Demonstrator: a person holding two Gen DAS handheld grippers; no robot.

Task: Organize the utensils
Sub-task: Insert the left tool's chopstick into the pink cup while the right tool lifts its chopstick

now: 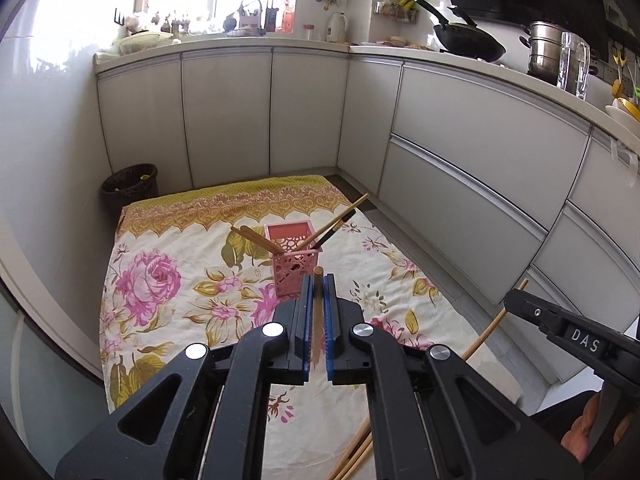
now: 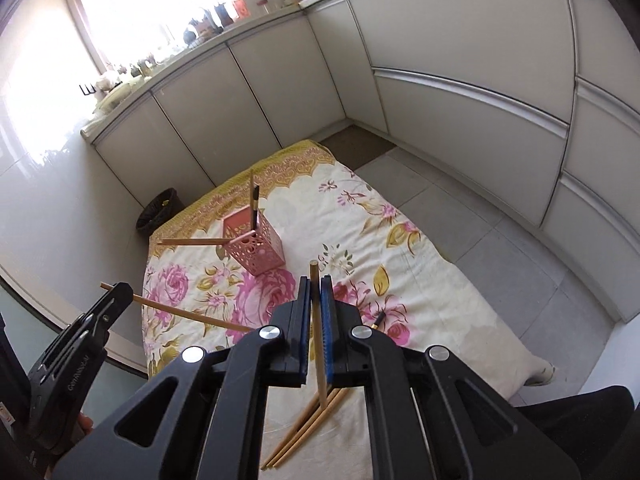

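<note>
Two chopsticks are being carried at once, presumably so both can be dropped into the pink holder together. One wooden chopstick is pinched between the pressed-together pads of the left gripper, just short of the holder. Another chopstick is clamped by the right gripper, a bit further back. A few chopsticks already lean in the holder; loose chopsticks are left on the floral cloth, nearest the camera.

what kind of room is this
A home kitchen, most likely: a black wok and a steel stockpot sit on the pale countertop, above grey cabinet doors.
</note>
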